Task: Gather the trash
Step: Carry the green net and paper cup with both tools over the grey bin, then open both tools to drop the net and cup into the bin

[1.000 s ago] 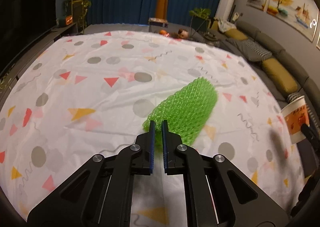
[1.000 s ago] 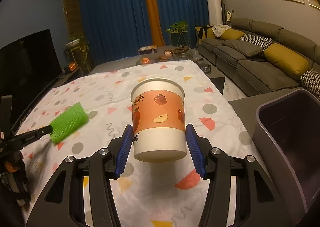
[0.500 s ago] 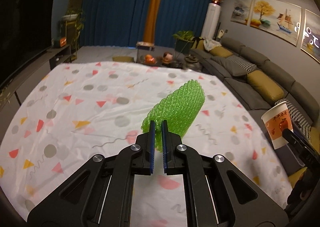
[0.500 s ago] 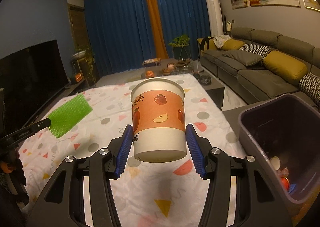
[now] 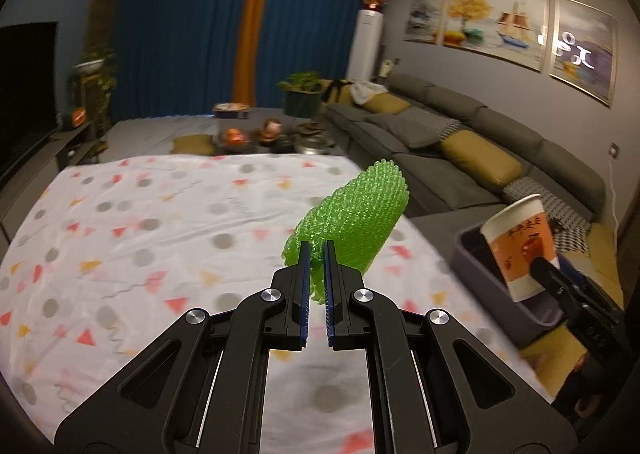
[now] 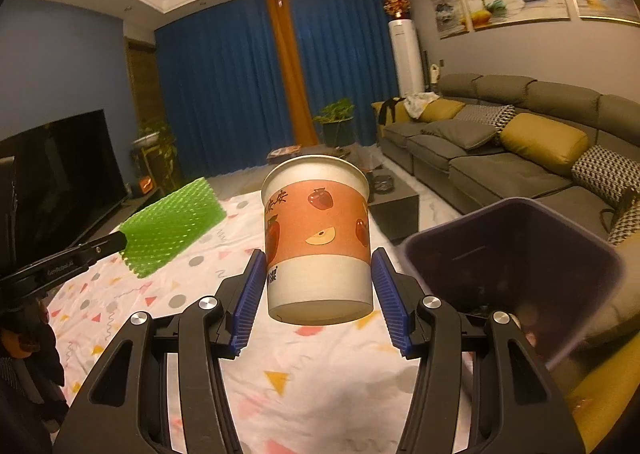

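Now both loads hang higher above the patterned sheet (image 5: pixel 160 238) than a second ago. Left gripper (image 5: pixel 314 254) stays clenched on the green foam net (image 5: pixel 352 222); right gripper (image 6: pixel 320 278) still grasps the paper cup (image 6: pixel 316 238) — upright. Dark bin (image 6: pixel 516 254), previously at the edge, now sits at three o'clock — beside the cup.

Black tongs (image 5: pixel 315 254) with 2 ribbed blue pads (image 6: pixel 249 294), silver screws (image 5: pixel 271 295).
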The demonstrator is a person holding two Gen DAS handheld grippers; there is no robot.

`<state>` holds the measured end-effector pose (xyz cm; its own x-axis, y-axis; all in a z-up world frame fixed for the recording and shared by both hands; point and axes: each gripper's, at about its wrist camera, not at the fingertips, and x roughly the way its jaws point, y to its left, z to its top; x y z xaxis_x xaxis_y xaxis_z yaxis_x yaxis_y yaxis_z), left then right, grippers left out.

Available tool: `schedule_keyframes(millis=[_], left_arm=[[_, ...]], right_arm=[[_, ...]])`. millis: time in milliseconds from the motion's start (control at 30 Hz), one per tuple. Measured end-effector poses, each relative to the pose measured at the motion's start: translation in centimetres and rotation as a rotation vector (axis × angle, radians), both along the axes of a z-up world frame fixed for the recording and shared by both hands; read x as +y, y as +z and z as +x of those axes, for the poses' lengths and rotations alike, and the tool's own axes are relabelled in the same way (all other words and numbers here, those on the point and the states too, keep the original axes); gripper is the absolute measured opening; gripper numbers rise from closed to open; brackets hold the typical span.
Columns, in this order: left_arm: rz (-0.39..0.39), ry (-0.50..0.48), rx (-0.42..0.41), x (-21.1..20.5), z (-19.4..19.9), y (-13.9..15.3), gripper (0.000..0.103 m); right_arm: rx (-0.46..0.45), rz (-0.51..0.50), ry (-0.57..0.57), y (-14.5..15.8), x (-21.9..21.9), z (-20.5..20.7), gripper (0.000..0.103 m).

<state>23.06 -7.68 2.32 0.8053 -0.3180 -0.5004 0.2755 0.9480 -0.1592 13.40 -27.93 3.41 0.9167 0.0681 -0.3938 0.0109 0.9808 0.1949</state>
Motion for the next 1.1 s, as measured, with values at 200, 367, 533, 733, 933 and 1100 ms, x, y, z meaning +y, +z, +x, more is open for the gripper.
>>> schedule_keyframes(millis=[200, 367, 533, 733, 933, 1100], left_arm=[[-0.016, -0.116, -0.008, -7.3, -0.5, 0.4, 0.006], [-0.029, -0.206, 0.017, -13.2, 0.2, -0.6, 0.006], [-0.026, -0.280, 0.049, -19.0, 1.4, -2.2, 0.006], [-0.010, -0.336, 0.100, -23.4, 2.8, -4.5, 0.006], [-0.028, -0.407, 0.156, -25.6, 3.7, -6.4, 0.007], [-0.014, -0.412, 0.156, -25.0, 3.9, -6.9, 0.023]], right_arm=[[-0.005, 0.010, -0.101, -0.4, -4.7, -1.7, 0.053], [0.010, 0.019, -0.181, -1.3, -7.9, -2.1, 0.053], [0.025, 0.030, -0.249, -2.2, -10.5, -1.9, 0.053], [0.043, 0.035, -0.296, -3.5, -12.3, -1.8, 0.054], [0.062, 0.040, -0.313, -4.4, -12.8, -1.5, 0.054], [0.056, 0.044, -0.318, -4.6, -13.2, -1.7, 0.065]])
